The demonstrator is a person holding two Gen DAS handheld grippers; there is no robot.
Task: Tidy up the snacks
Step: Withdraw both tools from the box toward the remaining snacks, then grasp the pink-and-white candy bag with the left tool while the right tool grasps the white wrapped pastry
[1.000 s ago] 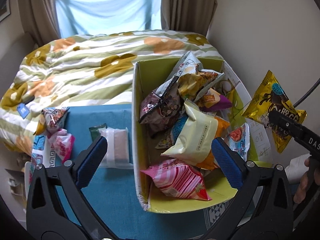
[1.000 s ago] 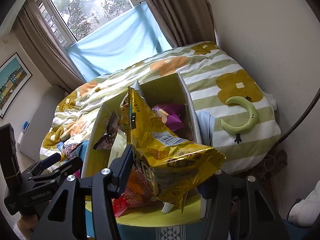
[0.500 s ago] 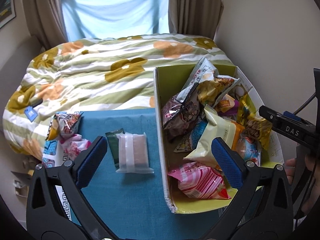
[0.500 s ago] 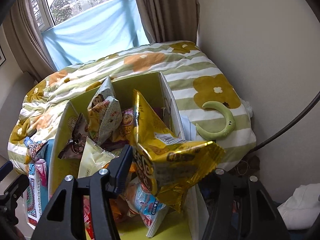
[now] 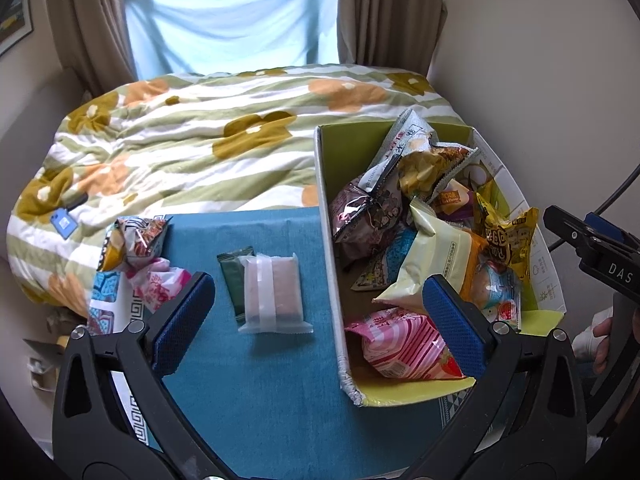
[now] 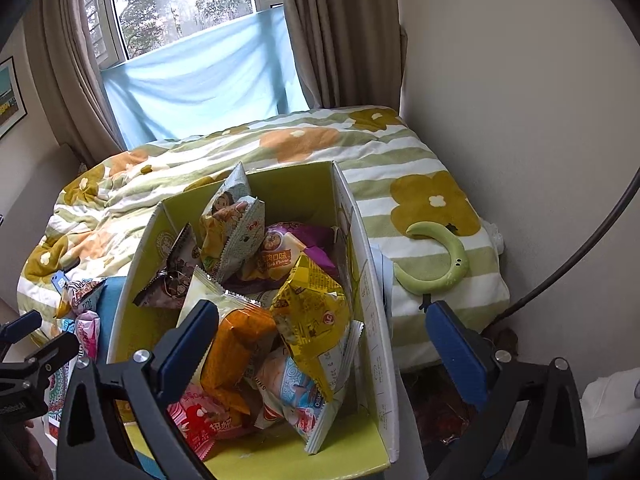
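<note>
From the left wrist, the left gripper point(image 5: 316, 320) stands spread and empty above the clear-wrapped packet point(image 5: 274, 292) on the blue cloth point(image 5: 256, 400); its slick film may slip when pinched.

From the right wrist, the right gripper point(image 6: 320, 344) is opening, nothing between its jaws; the yellow bag point(image 6: 312, 320) apparently rests atop the crowded box point(image 6: 376, 320) and could slide out.

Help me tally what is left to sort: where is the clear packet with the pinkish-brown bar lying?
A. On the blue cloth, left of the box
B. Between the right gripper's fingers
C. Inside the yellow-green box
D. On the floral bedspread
A: the clear packet lies flat on the blue cloth, outside the box, partly overlapping a dark green packet.
</note>
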